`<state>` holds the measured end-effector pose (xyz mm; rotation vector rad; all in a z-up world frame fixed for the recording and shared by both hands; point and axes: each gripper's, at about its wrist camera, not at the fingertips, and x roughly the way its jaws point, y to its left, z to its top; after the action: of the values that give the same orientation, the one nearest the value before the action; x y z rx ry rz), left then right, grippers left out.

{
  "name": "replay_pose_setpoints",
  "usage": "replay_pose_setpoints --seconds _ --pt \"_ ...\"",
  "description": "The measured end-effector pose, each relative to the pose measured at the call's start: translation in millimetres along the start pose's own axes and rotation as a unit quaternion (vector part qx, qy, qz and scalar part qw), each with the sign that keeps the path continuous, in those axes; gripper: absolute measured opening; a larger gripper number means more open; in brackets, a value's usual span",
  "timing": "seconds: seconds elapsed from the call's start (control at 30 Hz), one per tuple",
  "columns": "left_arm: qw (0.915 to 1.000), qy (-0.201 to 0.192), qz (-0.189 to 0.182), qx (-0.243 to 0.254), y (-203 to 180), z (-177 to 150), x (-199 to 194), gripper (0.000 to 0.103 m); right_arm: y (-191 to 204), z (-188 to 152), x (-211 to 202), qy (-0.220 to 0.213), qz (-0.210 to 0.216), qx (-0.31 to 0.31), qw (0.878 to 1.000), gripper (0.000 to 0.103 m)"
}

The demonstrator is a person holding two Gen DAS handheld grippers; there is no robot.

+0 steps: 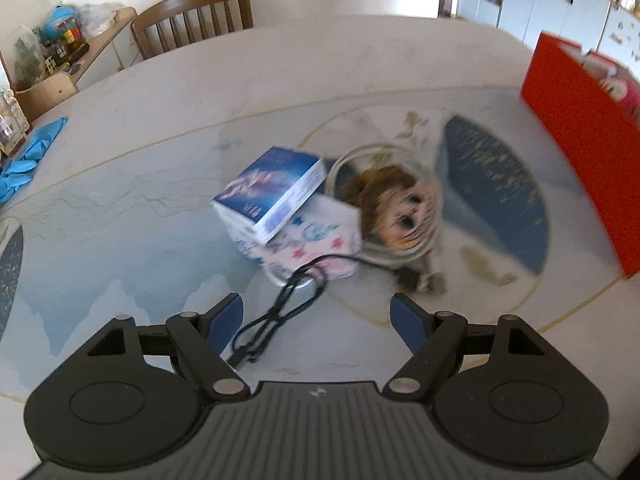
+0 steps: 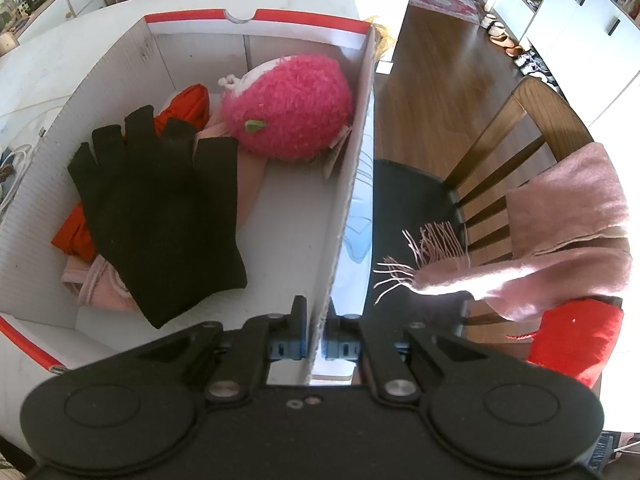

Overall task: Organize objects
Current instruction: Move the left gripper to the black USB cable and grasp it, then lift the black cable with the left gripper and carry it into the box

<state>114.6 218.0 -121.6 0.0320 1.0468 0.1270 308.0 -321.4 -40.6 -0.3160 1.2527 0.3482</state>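
My left gripper (image 1: pixel 318 312) is open and empty above the table, just short of a black cable (image 1: pixel 280 308). Beyond it a blue box (image 1: pixel 272 188) rests on a patterned white pouch (image 1: pixel 316 244), next to a brown plush toy (image 1: pixel 396 208) ringed by a coiled white cable (image 1: pixel 430 246). The red box (image 1: pixel 580 144) stands at the right. My right gripper (image 2: pixel 314 320) is shut on the right wall of this box (image 2: pixel 352 184). Inside lie a black glove (image 2: pixel 160 208), a pink plush (image 2: pixel 288 108), red cloth (image 2: pixel 188 108) and pink cloth (image 2: pixel 100 284).
Blue gloves (image 1: pixel 28 160) lie at the table's left edge. A wooden chair (image 1: pixel 196 16) stands behind the table. Another chair (image 2: pixel 500 152) to the right of the box carries a pink scarf (image 2: pixel 560 236) and a red item (image 2: pixel 576 340). A cluttered sideboard (image 1: pixel 68 48) is far left.
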Motion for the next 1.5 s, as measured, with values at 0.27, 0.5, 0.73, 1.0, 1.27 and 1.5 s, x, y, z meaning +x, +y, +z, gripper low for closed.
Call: replay_pose_setpoints --seconds 0.27,0.5,0.73,1.0,1.27,1.5 --pt "0.9999 0.008 0.0 0.008 8 2 21 0.08 1 0 2 0.004 -0.005 0.002 1.0 0.006" --pt "0.9997 0.014 -0.018 0.01 8 3 28 0.062 2 1 3 0.005 -0.009 0.004 1.0 0.006" --pt "0.9995 0.013 -0.029 0.003 9 3 27 0.034 2 0 2 0.004 -0.009 0.005 1.0 0.006" --pt "0.999 0.022 -0.039 -0.003 4 -2 21 0.019 2 0 2 0.002 -0.01 0.005 1.0 0.006" --pt "0.9984 0.015 -0.049 -0.025 -6 -14 0 0.012 4 -2 1 -0.001 -0.005 0.002 1.0 0.005" --pt "0.9941 -0.009 -0.096 -0.049 -13 -15 -37 0.01 6 -3 0 -0.003 -0.003 -0.003 1.0 0.006"
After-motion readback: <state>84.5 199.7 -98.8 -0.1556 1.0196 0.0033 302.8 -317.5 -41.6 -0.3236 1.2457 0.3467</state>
